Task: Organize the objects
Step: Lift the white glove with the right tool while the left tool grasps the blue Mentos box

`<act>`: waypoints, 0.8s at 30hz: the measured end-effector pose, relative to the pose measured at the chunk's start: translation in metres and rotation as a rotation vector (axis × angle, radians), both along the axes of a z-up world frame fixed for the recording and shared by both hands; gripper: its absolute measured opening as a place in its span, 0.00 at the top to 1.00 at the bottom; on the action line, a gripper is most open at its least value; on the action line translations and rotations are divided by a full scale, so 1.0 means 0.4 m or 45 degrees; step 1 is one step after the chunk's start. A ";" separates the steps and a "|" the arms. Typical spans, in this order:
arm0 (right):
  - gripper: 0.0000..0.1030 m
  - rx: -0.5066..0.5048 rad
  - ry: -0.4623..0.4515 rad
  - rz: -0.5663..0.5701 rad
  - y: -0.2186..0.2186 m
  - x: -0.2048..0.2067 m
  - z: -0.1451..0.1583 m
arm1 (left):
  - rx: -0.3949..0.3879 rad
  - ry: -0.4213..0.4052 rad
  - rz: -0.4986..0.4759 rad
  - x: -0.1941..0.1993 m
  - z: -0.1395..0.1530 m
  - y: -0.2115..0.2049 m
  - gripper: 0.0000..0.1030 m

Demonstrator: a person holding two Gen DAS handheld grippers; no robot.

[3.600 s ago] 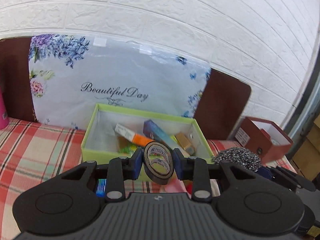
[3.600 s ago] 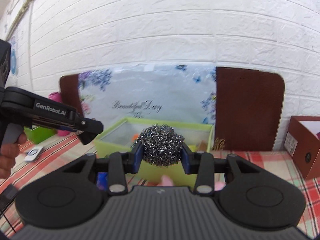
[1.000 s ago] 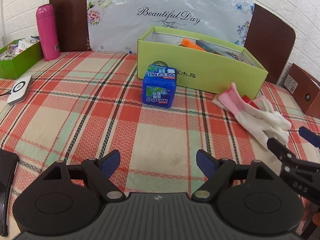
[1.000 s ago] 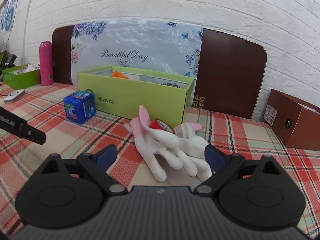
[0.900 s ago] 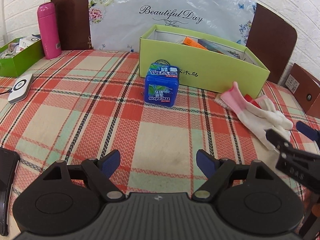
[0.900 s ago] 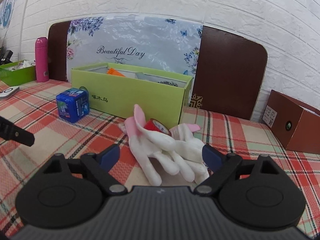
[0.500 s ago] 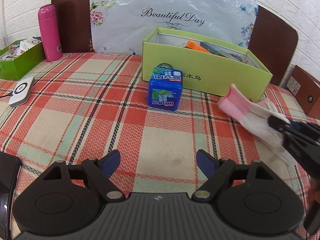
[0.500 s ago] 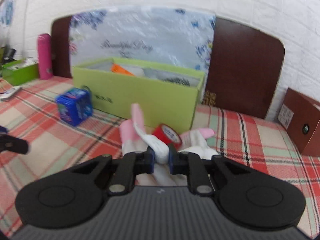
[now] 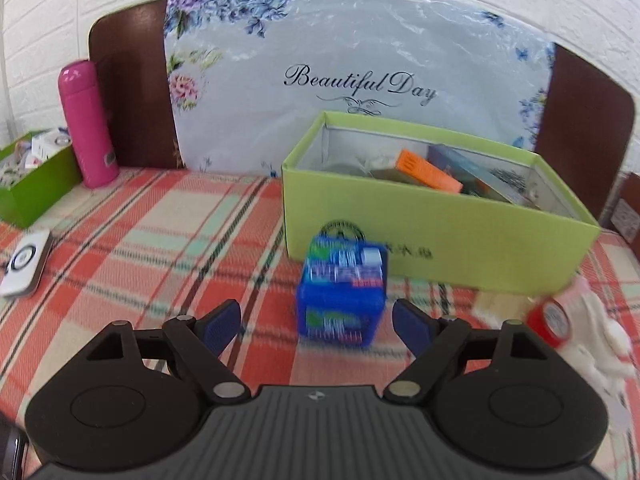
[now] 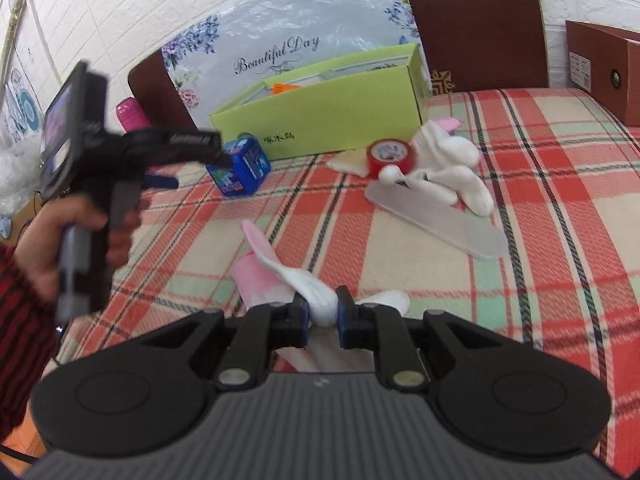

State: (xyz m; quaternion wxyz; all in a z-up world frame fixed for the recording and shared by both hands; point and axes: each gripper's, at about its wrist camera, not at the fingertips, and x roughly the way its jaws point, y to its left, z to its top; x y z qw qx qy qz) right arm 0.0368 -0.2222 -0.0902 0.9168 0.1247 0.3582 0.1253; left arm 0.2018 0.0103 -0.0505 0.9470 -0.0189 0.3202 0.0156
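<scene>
Fingers of my right gripper [image 10: 322, 309] clench the white-and-pink glove [image 10: 296, 280] for boxing; left gripper [image 9: 316, 322], spread, faces the blue mint box [image 9: 340, 290].

The surface [image 9: 168, 240] is covered by a plaid cloth of red, cream and mint green crossed by dark lines. A lime-green box [image 9: 436, 232] is seen at twelve o'clock, an orange packet [image 9: 426, 168] showing inside it. The blue cube-shaped container [image 9: 340, 292] bears green and white print. A white glove with a pink cuff [image 10: 288, 276] is seen, and a red tape roll [image 10: 390, 156]. The flask [image 9: 86, 124] is magenta pink. The sleeve [image 10: 20, 340] is striped red and black.
</scene>
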 end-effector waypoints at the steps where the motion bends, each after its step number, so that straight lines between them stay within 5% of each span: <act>1: 0.87 0.008 0.015 -0.004 -0.003 -0.004 -0.005 | 0.009 0.009 0.009 0.022 -0.005 -0.004 0.16; 4: 0.87 0.024 0.055 0.014 -0.003 -0.013 -0.013 | -0.015 0.043 0.010 0.062 -0.016 0.002 0.21; 6: 0.85 0.042 0.088 0.042 -0.002 -0.014 -0.014 | -0.081 0.030 -0.062 0.053 -0.014 0.017 0.44; 13: 0.79 -0.016 0.076 0.085 0.018 -0.014 -0.002 | -0.033 0.079 -0.158 -0.096 -0.013 0.043 0.44; 15: 0.57 -0.059 0.038 0.093 0.025 -0.023 0.007 | -0.006 0.102 -0.181 -0.158 -0.010 0.052 0.44; 17: 0.48 -0.131 -0.008 0.103 0.038 -0.031 0.017 | 0.008 0.123 -0.202 -0.215 -0.010 0.063 0.44; 24: 0.43 -0.407 -0.074 0.226 0.128 -0.041 0.002 | 0.026 0.136 -0.191 -0.297 -0.030 0.076 0.35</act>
